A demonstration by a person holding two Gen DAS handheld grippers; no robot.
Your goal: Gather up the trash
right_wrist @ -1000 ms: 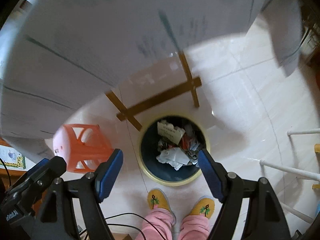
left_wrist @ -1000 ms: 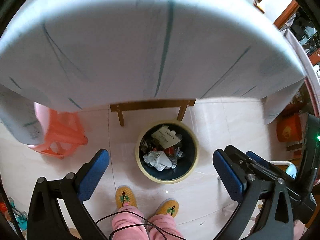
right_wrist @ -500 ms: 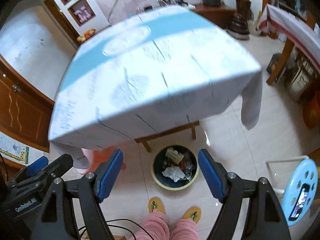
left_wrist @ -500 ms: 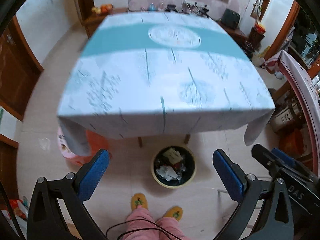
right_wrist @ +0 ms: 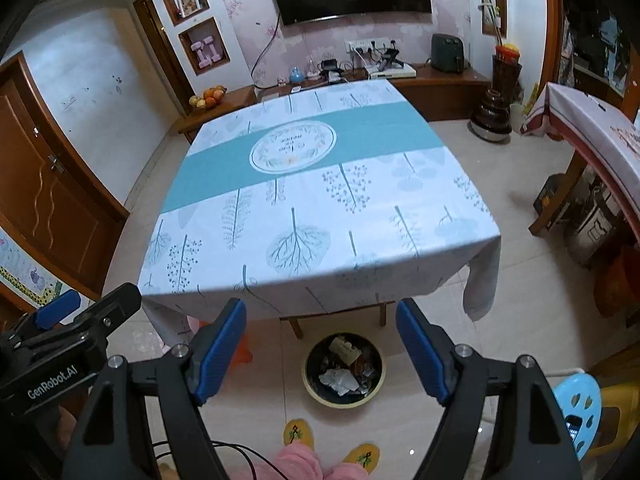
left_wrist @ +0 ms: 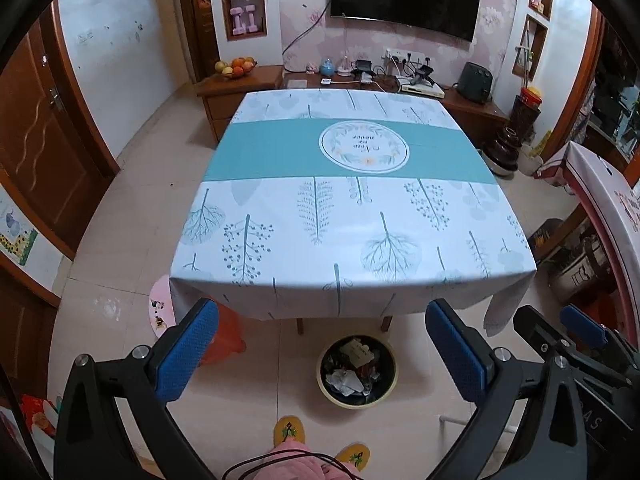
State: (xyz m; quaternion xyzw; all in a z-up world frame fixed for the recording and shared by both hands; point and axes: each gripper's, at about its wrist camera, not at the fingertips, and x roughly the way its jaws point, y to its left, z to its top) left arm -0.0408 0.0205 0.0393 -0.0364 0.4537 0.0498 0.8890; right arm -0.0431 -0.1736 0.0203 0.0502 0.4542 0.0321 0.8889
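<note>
A round dark trash bin [left_wrist: 357, 372] [right_wrist: 343, 373] with a yellow rim stands on the floor by the table's near edge, holding crumpled paper [left_wrist: 343, 380] [right_wrist: 338, 380] and wrappers. My left gripper [left_wrist: 320, 350] hangs high above the floor, open, nothing between its blue pads. My right gripper [right_wrist: 321, 344] is open too and holds nothing. Each gripper shows at the edge of the other's view. The table [left_wrist: 352, 216] [right_wrist: 320, 208] wears a white and teal cloth with nothing on it.
An orange stool [left_wrist: 224, 340] stands under the table's left corner, a blue stool [right_wrist: 578, 404] at the right. The person's feet in yellow slippers [left_wrist: 289, 432] [right_wrist: 298, 432] stand by the bin. A sideboard [left_wrist: 248, 80] and another covered table [right_wrist: 592, 132] lie beyond.
Both grippers have risen from low near the bin to high above the table's edge. The bin now looks small and the whole tabletop is in view. Both stay open.
</note>
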